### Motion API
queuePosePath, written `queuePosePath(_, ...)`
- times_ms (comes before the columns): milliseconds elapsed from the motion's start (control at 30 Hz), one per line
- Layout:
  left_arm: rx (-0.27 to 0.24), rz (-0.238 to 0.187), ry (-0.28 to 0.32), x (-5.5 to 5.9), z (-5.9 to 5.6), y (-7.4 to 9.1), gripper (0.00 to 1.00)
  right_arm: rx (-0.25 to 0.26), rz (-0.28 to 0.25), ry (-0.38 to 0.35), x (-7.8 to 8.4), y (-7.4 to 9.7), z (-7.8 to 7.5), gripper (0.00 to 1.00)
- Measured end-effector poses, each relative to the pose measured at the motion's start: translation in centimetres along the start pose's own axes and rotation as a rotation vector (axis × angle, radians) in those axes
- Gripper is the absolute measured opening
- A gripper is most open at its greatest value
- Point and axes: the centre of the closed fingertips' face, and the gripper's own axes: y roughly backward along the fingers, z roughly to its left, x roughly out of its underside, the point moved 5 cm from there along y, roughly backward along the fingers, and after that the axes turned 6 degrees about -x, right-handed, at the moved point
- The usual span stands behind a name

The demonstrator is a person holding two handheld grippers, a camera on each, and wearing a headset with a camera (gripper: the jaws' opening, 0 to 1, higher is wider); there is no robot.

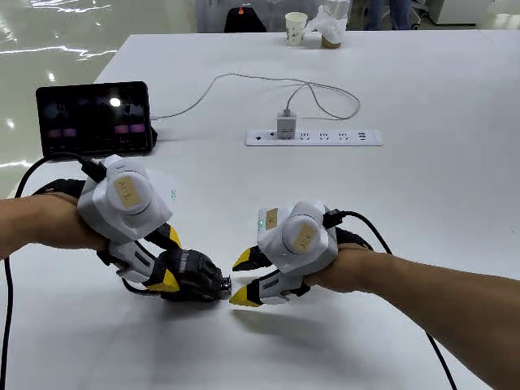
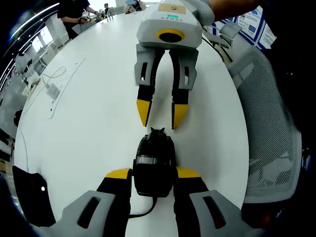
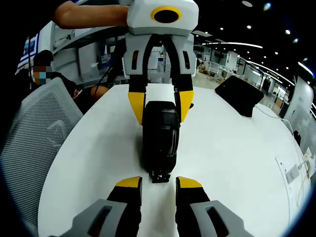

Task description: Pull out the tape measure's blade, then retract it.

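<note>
- Left gripper (image 2: 153,174) clamped on the black tape measure (image 2: 154,165), yellow-tipped jaws pressed against both its sides, case lying on the white bench (image 1: 422,187).
- Blade fully inside the case, just the small end hook (image 3: 160,175) poking from the mouth, pointed straight at the other gripper.
- Right gripper (image 3: 159,183) nose to nose with it, jaws parted narrowly, tips just short of that hook and gripping nothing.
- In the head view, both held low near the front of the bench, with a black cable (image 1: 370,231) trailing back from the right one.
- Tan stickers (image 1: 128,191) on top of both housings, marks too small to read.
- A short line of print on the right gripper's front face, seen from the left gripper view, also not legible.
- Further back, a dark tablet (image 1: 93,118) propped up at the left.
- Mid-bench, a white power strip (image 1: 325,137) with a charger (image 1: 286,126) plugged in and a white lead (image 1: 244,79) looping away.
- Paper cup (image 1: 296,27) at the far edge.
- Grey mesh chair (image 2: 276,128) just beside the bench.
</note>
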Motion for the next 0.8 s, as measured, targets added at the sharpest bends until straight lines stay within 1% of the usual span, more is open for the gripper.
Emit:
queuePosePath(133,0.0,0.004,-0.001,0.1,0.2,-0.1,0.26,-0.001,0.01,0.004,-0.2,-0.5,-0.3,0.22)
queuePosePath(200,-0.001,0.008,-0.005,0.0,0.2,-0.1,0.26,0.001,0.028,0.005,0.0,-0.7,-0.4,0.2)
queuePosePath(267,0.0,0.008,-0.003,0.0,0.1,-0.1,0.26,-0.004,0.031,0.006,0.0,-0.9,-0.4,0.17)
queuePosePath(400,0.002,0.007,-0.006,-0.1,0.0,-0.1,0.26,-0.008,0.043,0.015,-0.1,-1.3,-0.4,0.16)
queuePosePath(533,0.002,0.005,-0.007,-0.1,-0.1,0.0,0.26,-0.012,0.066,0.021,0.1,-1.7,-0.4,0.13)
queuePosePath(800,0.006,0.008,-0.004,-0.2,-0.2,0.0,0.26,-0.019,0.07,0.022,0.1,-1.7,-0.4,0.11)
